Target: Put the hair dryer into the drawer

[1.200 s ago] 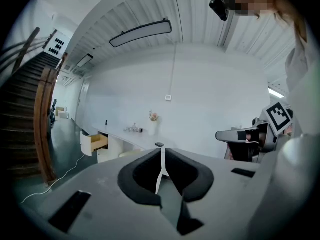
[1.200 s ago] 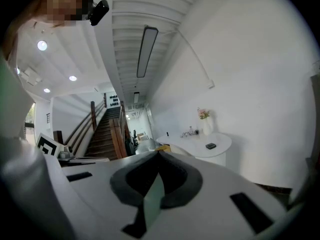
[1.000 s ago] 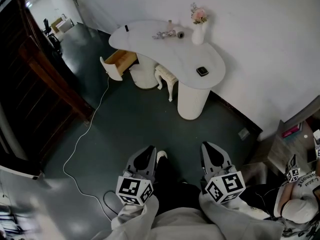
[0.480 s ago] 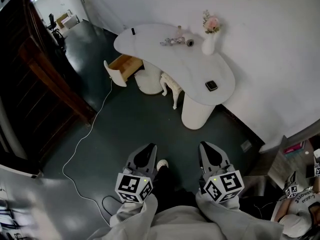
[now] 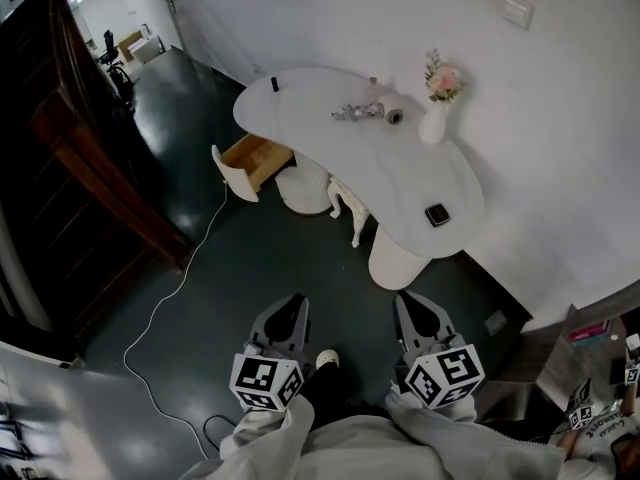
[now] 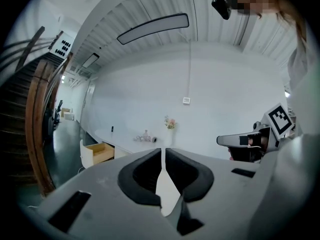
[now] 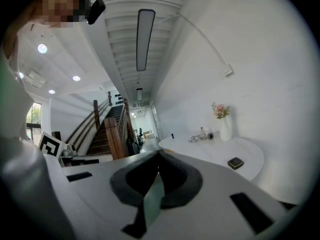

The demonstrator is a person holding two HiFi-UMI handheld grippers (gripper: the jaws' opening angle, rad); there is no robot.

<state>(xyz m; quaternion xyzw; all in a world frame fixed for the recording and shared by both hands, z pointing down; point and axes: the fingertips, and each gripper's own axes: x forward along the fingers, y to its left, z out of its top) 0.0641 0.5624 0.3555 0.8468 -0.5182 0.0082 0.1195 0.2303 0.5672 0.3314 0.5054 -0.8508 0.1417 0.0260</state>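
Note:
A white curved table (image 5: 400, 173) stands against the far wall. Its wooden drawer (image 5: 250, 160) is pulled open at the left end. A small silvery object (image 5: 352, 113) lies on the tabletop; from this far I cannot tell whether it is the hair dryer. My left gripper (image 5: 298, 302) and right gripper (image 5: 408, 300) are held side by side low in the head view, well short of the table. Both are shut with nothing between their fingers. The left gripper (image 6: 163, 152) points at the table, and so does the right gripper (image 7: 158, 154).
On the table are a vase of pink flowers (image 5: 437, 108), a small round item (image 5: 394, 117), a black box (image 5: 436, 214) and a small dark item (image 5: 274, 84). A white stool (image 5: 345, 200) stands under it. A white cable (image 5: 170, 288) trails over the dark floor. A wooden staircase (image 5: 90, 158) rises at left.
The table and drawer have slid lower and nearer in the head view as I walk toward them. Both grippers stay shut, side by side.

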